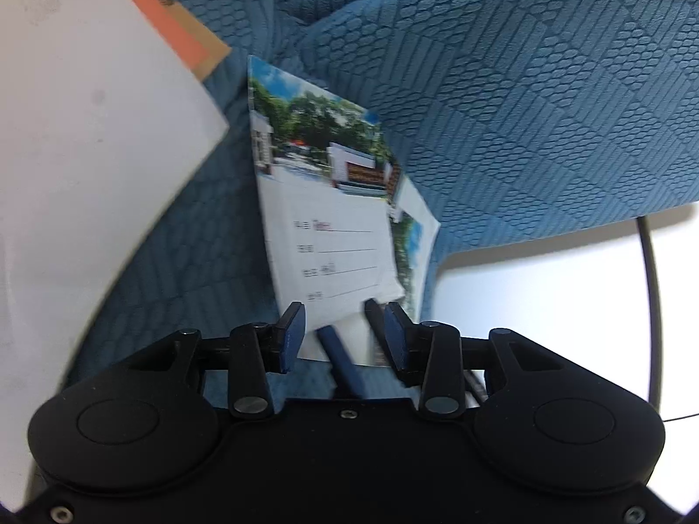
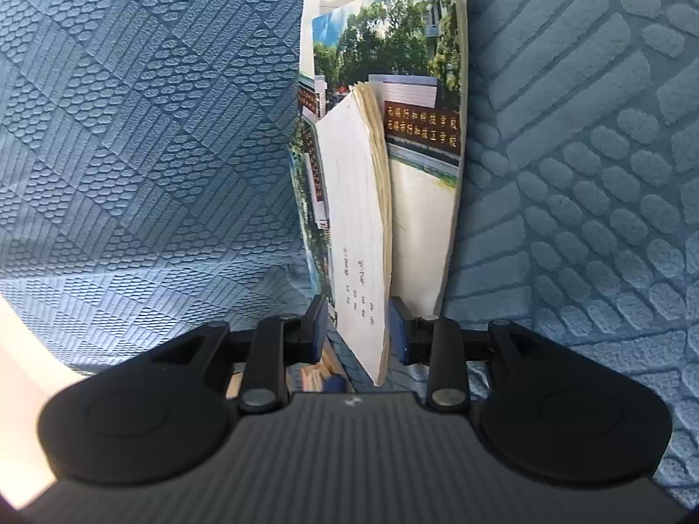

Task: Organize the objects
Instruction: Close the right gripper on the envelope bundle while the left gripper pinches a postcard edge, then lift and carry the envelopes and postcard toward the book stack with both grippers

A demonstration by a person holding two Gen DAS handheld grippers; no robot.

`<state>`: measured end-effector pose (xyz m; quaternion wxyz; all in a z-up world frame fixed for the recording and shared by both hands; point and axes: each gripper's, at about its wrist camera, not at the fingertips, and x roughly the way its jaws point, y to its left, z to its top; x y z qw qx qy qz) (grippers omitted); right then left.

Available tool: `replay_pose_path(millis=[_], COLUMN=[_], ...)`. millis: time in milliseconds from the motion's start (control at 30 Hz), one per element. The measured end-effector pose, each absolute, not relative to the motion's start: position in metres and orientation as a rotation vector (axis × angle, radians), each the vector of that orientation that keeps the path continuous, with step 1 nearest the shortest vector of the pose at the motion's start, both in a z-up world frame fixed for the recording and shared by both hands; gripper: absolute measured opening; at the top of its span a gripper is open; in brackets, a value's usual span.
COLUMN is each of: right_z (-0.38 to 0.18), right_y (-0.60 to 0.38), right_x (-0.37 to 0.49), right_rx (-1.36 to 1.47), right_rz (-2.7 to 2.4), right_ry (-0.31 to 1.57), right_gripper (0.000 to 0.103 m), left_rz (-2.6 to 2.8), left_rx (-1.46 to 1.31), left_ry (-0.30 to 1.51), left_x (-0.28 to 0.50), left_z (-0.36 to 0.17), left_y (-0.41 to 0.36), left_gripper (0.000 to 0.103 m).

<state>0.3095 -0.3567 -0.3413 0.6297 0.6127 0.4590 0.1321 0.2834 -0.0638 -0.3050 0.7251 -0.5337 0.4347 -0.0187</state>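
Note:
A photo-covered notebook (image 1: 332,227) stands upright against the blue sofa, its white label area with ruled lines facing the left wrist view. My left gripper (image 1: 343,336) sits open at its lower edge, with a blue pad in front of the notebook on each side. A dark blue bar (image 1: 336,358) and a black bar (image 1: 373,314) rise there too; I cannot tell what they are. In the right wrist view my right gripper (image 2: 358,327) is shut on the lower end of a thick notebook (image 2: 354,218) seen nearly edge-on. Another photo-covered notebook (image 2: 419,87) leans behind it.
Blue textured sofa cushions (image 1: 524,87) surround the notebooks on both sides. A large white sheet (image 1: 87,131) and an orange-brown book (image 1: 174,22) lie at the upper left. A white surface (image 1: 546,305) with a black cable (image 1: 651,305) shows at the right.

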Motion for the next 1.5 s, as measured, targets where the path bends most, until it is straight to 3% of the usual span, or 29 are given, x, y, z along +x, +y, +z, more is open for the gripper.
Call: replay_pose_path(millis=[300, 467, 700, 767, 800, 833, 1167, 1367, 1500], right_z=[-0.342, -0.341, -0.34, -0.342, -0.343, -0.344, -0.343, -0.343, -0.34], right_y=[-0.359, -0.362, -0.37, -0.372, -0.372, -0.372, -0.377, -0.388, -0.393], right_x=[0.311, 0.309, 0.306, 0.305, 0.305, 0.305, 0.301, 0.297, 0.294], right_rx=[1.434, 1.444, 1.452, 1.474, 1.485, 1.495, 1.509, 1.492, 1.444], right_rz=[0.324, 0.34, 0.329, 0.311, 0.304, 0.307, 0.283, 0.261, 0.255], right_ry=[1.039, 1.031, 1.012, 1.01, 1.011, 1.007, 0.972, 0.953, 0.957], right_gripper=[0.034, 0.034, 0.033, 0.044, 0.056, 0.058, 0.058, 0.051, 0.027], left_rz=[-0.006, 0.005, -0.034, -0.059, -0.067, -0.074, -0.154, -0.17, -0.179], left_rx=[-1.257, -1.31, -1.331, -1.343, -1.34, -1.331, -1.305, -1.247, -1.223], left_ry=[0.996, 1.001, 0.984, 0.977, 0.98, 0.988, 1.007, 1.056, 1.076], left_x=[0.285, 0.295, 0.296, 0.296, 0.295, 0.296, 0.28, 0.26, 0.246], left_z=[-0.329, -0.34, -0.333, -0.329, -0.326, -0.322, -0.287, -0.276, -0.275], left_y=[-0.067, -0.073, -0.074, -0.073, -0.073, -0.074, -0.066, -0.055, -0.048], left_gripper=[0.035, 0.005, 0.005, 0.005, 0.005, 0.005, 0.005, 0.006, 0.006])
